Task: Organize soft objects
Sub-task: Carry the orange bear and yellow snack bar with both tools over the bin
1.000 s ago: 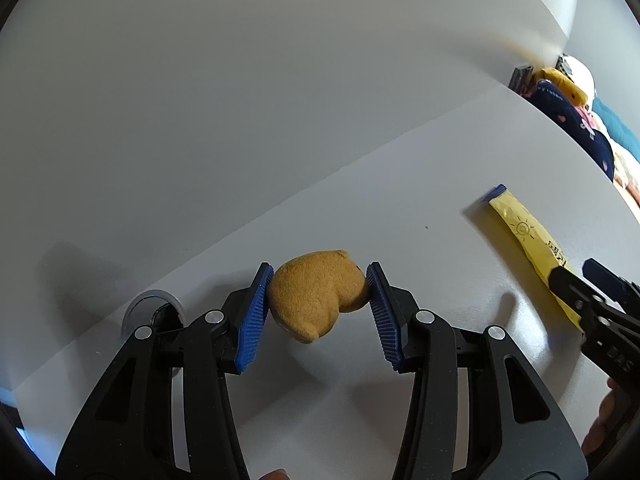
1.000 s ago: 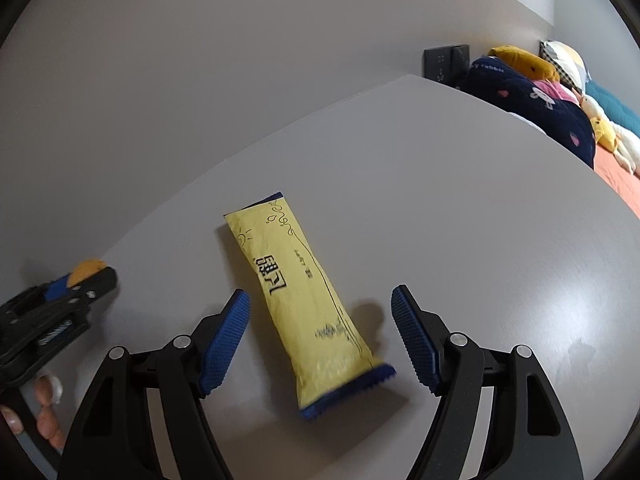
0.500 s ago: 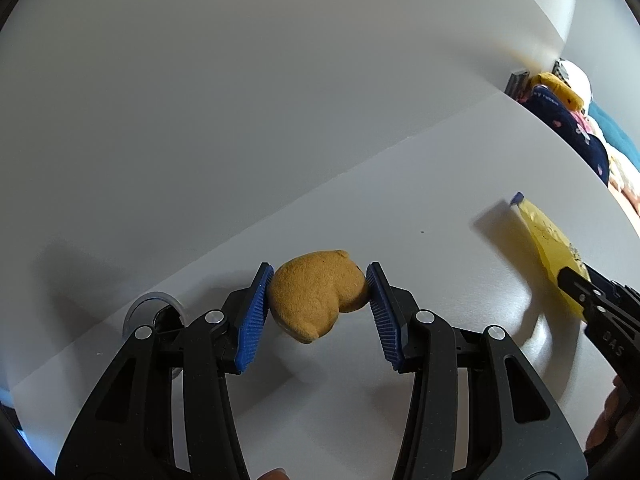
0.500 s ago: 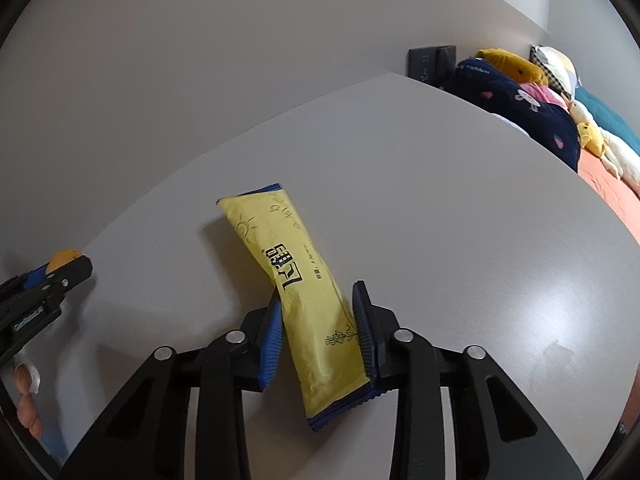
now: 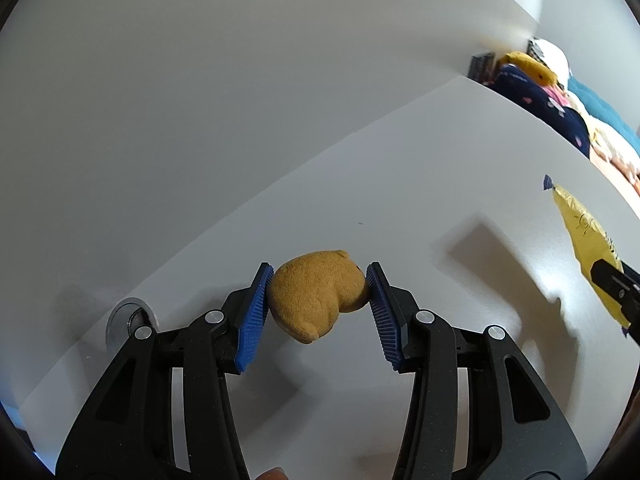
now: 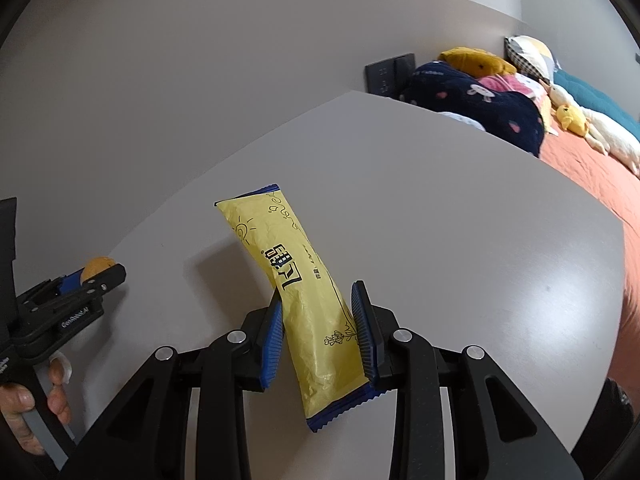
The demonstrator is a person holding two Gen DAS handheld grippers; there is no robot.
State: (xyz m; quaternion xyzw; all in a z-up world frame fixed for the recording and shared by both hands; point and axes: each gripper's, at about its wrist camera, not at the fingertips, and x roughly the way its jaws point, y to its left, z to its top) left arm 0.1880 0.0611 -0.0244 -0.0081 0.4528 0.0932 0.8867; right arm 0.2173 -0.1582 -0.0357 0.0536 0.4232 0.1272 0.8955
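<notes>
My left gripper is shut on a small tan plush toy, held above the white table. The same toy shows as a tan tip in the left gripper at the left edge of the right wrist view. My right gripper is shut on a long yellow packet with blue ends and black print, tilted up off the table. In the left wrist view that packet hangs at the far right, casting a shadow on the table.
A round metal grommet sits in the table near the wall at left. Beyond the table's far right edge lies a bed with an orange sheet, a navy pillow and several plush toys. A black wall switch is behind the table.
The right gripper closed on the yellow packet and lifted it off the table, tilting its far end up. The left gripper kept holding the plush toy, nearly still.
</notes>
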